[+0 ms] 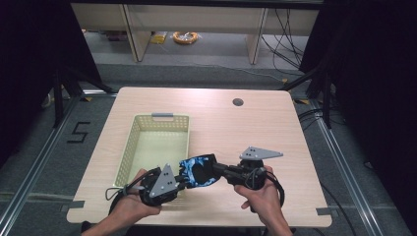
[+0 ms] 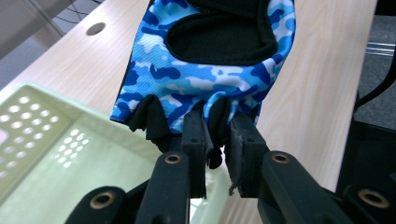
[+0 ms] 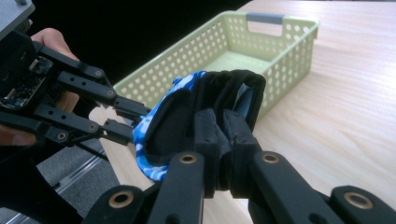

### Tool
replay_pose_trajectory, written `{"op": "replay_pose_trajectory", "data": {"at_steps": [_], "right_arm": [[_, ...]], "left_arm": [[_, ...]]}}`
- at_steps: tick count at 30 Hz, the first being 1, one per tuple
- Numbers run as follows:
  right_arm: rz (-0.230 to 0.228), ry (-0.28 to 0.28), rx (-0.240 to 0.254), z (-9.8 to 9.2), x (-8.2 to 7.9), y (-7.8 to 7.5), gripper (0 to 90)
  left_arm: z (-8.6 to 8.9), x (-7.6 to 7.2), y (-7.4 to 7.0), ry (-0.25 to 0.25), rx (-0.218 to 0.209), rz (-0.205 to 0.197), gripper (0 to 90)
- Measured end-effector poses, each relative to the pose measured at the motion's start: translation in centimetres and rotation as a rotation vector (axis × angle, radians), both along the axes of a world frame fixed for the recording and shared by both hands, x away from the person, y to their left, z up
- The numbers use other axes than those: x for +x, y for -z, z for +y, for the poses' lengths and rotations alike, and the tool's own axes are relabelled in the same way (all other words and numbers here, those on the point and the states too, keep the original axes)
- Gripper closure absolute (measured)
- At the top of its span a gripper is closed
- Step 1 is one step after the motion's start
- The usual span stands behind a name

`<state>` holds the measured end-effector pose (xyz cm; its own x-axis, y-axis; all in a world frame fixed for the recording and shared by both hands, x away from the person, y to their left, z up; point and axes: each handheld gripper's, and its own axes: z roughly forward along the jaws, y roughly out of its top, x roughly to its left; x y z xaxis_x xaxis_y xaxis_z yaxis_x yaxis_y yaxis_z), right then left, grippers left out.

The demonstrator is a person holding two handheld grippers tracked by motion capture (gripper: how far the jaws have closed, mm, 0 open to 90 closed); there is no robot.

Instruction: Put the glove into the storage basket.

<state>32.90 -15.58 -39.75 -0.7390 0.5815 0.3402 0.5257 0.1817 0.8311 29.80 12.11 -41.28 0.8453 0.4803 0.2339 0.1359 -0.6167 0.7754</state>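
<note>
Lab: black curtains (image 1: 29,73), floor rails (image 1: 34,162), cables (image 1: 285,34)

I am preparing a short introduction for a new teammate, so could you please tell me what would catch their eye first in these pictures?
The blue camouflage fabric glove with black lining stands out first, stretched above the table's near edge between the left gripper and the right gripper, both shut on it. Just left of it sits the pale green perforated plastic basket on the light wooden table.
</note>
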Motion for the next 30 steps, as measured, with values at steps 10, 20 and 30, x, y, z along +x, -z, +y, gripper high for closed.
{"op": "replay_pose_trajectory", "data": {"at_steps": [10, 20, 30], "right_arm": [[0.002, -0.039, 0.012, 3.7, 1.4, -0.3, 85.9], [0.008, -0.069, -0.012, 7.1, 3.2, 0.5, 85.9], [0.042, -0.072, -0.027, 9.7, 4.8, 1.8, 85.9]], "left_arm": [[3.2, 1.1, -0.1, -0.058, 0.026, 0.007, 77.4], [6.0, 2.3, 0.0, -0.091, 0.074, 0.04, 77.4], [8.0, 3.7, 0.7, -0.124, 0.123, 0.088, 77.5]]}}
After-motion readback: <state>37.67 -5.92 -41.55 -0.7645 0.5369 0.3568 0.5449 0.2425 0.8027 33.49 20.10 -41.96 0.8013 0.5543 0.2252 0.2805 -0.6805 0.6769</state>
